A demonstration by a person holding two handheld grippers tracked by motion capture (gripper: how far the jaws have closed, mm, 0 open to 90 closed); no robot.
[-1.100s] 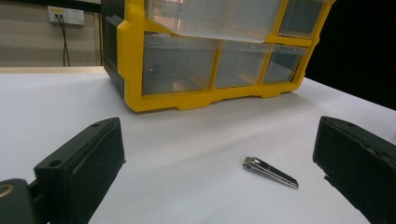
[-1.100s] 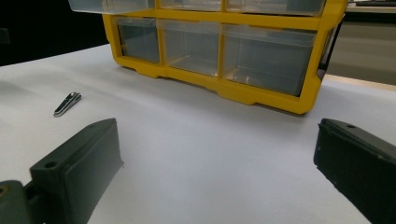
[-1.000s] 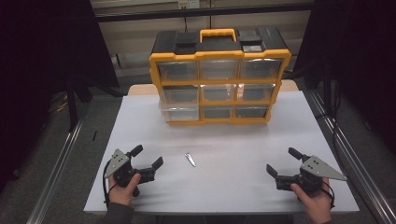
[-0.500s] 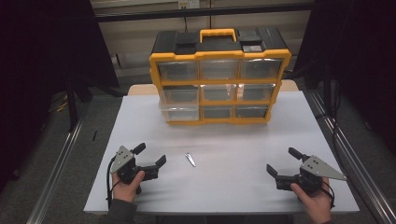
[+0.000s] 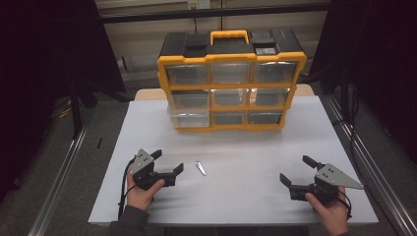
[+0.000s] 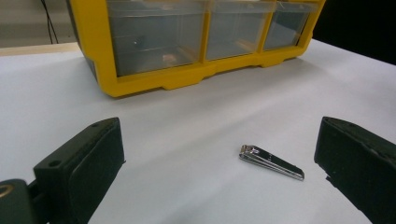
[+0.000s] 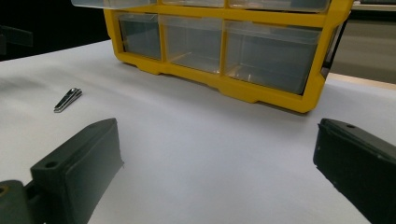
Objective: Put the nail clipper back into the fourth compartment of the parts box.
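Note:
A small silver nail clipper point(image 5: 199, 168) lies flat on the white table point(image 5: 236, 147), in front of a yellow and black drawer cabinet point(image 5: 230, 81). My left gripper point(image 5: 168, 161) stands open just left of the clipper, jaws pointing toward it. In the left gripper view the clipper point(image 6: 271, 161) lies ahead between the two wide-apart jaws, nearer the right one. My right gripper point(image 5: 297, 170) rests open near the front right of the table, nothing between its fingers. The right gripper view has the clipper point(image 7: 68, 99) far off at the left.
The cabinet point(image 7: 219, 42) has three rows of clear plastic drawers; the bottom left drawer point(image 5: 189, 119) sits pulled out slightly. Metal rails point(image 5: 59, 172) run along both sides of the table. Bare white tabletop lies between the two grippers.
My left gripper has moved right and a little forward, closing in on the nail clipper. The right gripper has stayed where it was.

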